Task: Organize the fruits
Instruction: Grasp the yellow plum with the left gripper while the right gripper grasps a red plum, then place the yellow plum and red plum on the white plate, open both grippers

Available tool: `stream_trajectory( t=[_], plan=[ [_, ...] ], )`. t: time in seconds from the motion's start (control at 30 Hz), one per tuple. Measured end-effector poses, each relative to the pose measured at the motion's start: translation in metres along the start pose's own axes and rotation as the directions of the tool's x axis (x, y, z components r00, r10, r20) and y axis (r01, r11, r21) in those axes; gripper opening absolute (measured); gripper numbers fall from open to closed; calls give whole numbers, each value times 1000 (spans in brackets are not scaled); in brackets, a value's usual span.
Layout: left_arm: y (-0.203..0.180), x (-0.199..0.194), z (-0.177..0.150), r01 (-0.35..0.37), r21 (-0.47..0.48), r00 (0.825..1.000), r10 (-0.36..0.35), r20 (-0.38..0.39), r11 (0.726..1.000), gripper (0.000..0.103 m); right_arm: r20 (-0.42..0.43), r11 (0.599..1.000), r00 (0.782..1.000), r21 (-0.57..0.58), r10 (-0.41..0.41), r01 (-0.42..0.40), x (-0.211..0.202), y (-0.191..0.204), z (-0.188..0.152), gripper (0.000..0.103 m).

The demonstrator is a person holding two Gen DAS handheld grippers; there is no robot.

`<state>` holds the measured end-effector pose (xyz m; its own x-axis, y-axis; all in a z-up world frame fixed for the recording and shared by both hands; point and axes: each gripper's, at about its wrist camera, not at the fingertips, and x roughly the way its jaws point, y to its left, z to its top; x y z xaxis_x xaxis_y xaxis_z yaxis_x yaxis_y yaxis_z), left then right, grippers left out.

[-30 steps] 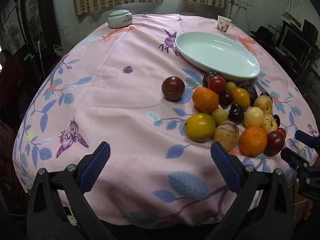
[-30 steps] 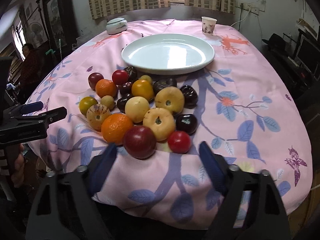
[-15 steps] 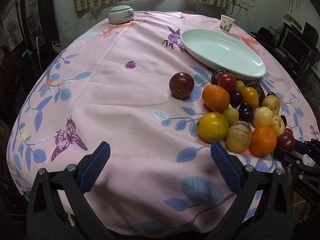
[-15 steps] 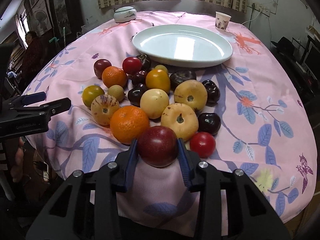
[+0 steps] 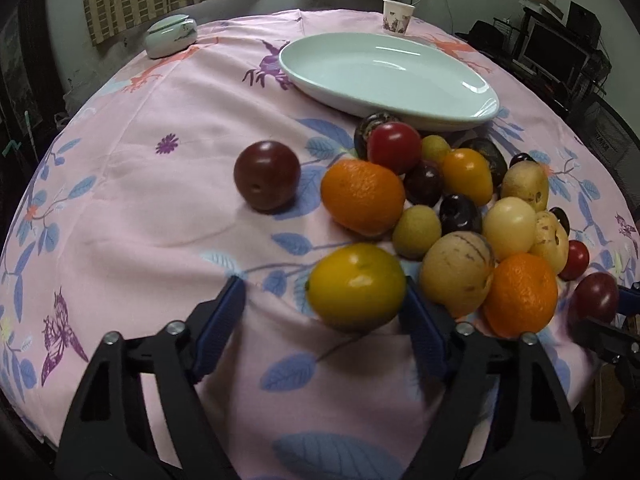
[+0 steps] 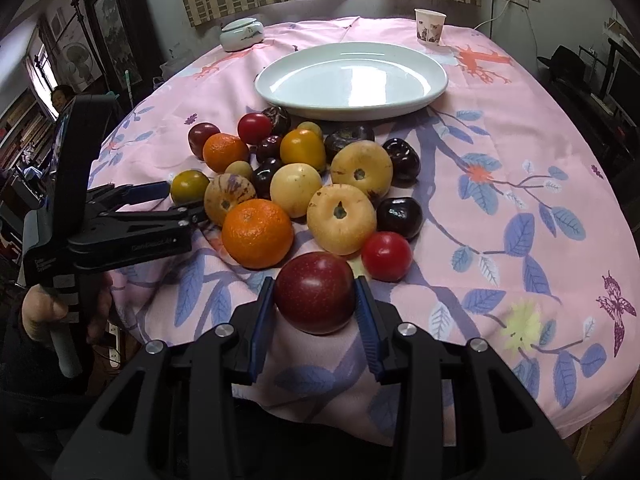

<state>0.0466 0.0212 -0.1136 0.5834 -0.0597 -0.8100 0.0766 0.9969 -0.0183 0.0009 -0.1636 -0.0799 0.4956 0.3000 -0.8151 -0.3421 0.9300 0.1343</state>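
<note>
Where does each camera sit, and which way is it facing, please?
Left wrist: behind the left tongs, aimed down at the yellow fruit between them; jaws closing, one pad apart.
Right wrist: behind the right tongs, clamped on the red plum; a hand shows left.
Shared: white plate, fruit pile, each other's tongs.

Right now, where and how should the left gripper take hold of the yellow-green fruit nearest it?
Grip the yellow-green fruit across its widest middle, coming from the near table edge. It is round and sits at the pile's outer edge, so both sides are reachable. The left hand-held gripper, whose jaws have just been closing, already straddles it.
</note>
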Motion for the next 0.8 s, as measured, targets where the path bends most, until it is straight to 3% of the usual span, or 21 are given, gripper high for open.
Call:
stream_trajectory(
  t=[0.03,0.07,0.1,0.47,0.67,0.8],
  plan=[
    [-1,0,2,13,5,1000,-13,5,1000,62,0,1000,1000,5,2,-2,-1,-1,0,40],
    [-3,-1,3,45,7,999,-45,3,999,46,0,1000,1000,9,2,-2,-1,-2,0,40],
    [-3,-2,4,57,1,998,-57,0,998,44,1,1000,1000,14,1,-1,-1,-3,0,40],
    [3,-48,2,99,-42,994,-97,56,994,44,29,999,999,11,41,-41,-5,-3,17,40],
    [-3,-59,27,112,-10,991,-111,78,994,44,73,1000,997,-21,19,-17,-8,-7,43,40],
    [-7,-57,63,138,22,987,-139,82,990,44,79,997,997,-71,22,-17,-6,-11,75,40]
  ],
)
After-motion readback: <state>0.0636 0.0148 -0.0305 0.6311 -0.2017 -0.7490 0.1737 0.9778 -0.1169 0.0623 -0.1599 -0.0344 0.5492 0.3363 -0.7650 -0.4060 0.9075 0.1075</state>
